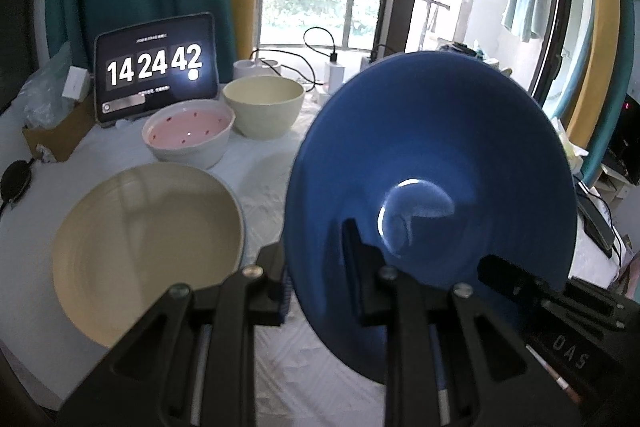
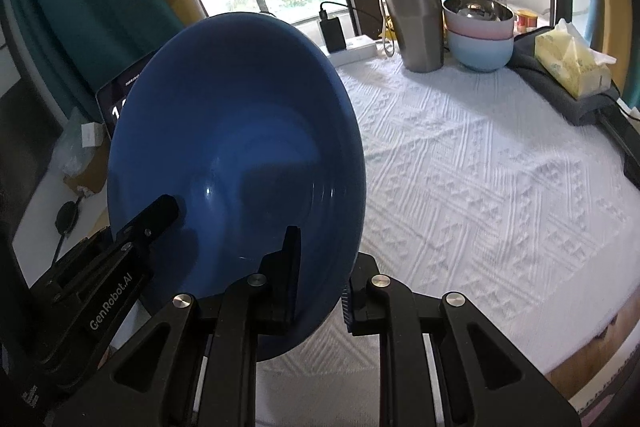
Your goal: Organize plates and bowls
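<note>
Above the white-covered desk (image 2: 480,167) the blue plate (image 1: 432,187) hangs tilted, its rim pinched by the fingers of both the left gripper (image 1: 320,267) and right gripper (image 2: 320,267); uneven pulls could twist it loose onto the cream plate (image 1: 148,247) just beside. Its underside and the outer pads are hidden.

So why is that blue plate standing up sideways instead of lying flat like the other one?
The blue plate is off the table, tipped up on edge because both grippers pinch its rim: left gripper, right gripper. The cream plate lies flat. Nothing looks spilled or broken.
</note>
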A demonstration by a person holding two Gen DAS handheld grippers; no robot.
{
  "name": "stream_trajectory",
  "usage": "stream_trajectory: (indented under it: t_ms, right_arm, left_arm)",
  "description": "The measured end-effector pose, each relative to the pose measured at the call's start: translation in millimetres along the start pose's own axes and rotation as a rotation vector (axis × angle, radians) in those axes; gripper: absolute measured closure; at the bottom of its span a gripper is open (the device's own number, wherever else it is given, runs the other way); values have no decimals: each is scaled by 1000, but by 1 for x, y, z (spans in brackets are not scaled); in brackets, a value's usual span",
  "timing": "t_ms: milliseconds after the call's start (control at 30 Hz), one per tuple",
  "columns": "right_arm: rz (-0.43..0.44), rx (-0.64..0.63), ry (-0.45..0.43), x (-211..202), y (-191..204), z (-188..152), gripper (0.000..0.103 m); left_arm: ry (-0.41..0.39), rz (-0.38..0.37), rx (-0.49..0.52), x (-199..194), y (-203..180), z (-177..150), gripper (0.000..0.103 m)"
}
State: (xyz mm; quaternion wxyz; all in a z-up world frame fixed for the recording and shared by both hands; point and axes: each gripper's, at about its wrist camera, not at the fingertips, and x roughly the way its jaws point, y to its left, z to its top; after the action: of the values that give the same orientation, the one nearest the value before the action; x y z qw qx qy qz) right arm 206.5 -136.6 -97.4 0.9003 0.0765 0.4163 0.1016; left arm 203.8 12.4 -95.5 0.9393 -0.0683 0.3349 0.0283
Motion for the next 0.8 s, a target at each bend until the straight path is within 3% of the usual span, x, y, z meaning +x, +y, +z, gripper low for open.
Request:
stream_trajectory:
  t_ms: [467, 800]
  right_arm:
    - [29, 23, 80, 14, 4, -10, 81]
    - [-13, -9, 44, 12, 5, 0, 71]
  left_arm:
    - [38, 28, -7, 2, 7, -15, 81]
    - [69, 30, -21, 10, 12, -17, 79]
